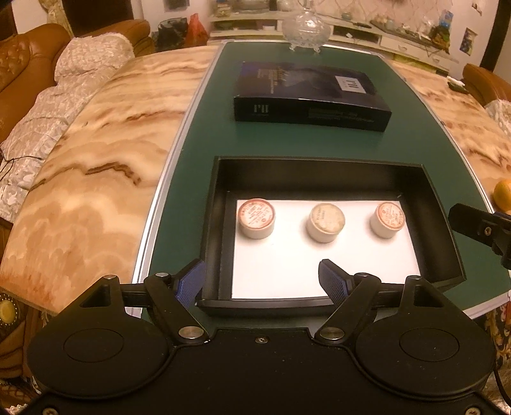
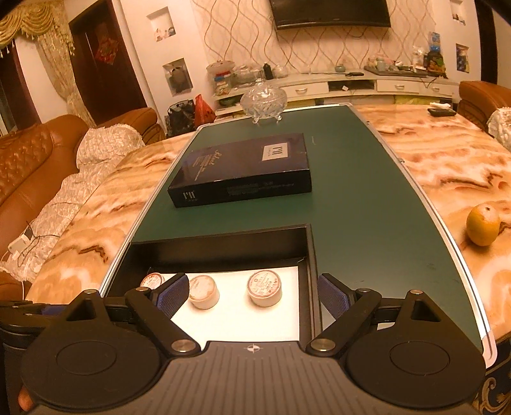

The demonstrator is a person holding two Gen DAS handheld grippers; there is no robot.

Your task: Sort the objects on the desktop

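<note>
Three capped jars [image 1: 322, 225] sit in row inside black tray [image 1: 442, 223], well apart, graspable. I keep left gripper [image 1: 260, 281] and right gripper [image 2: 252, 293] spread, empty, over tray's near edge.

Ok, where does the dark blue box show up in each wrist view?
Left wrist: the dark blue box lies upper centre on the green mat, beyond the black tray.
Right wrist: the same box sits centre, slightly left, again past the tray.
Shared landmark: the glass bowl at the mat's far end.
</note>
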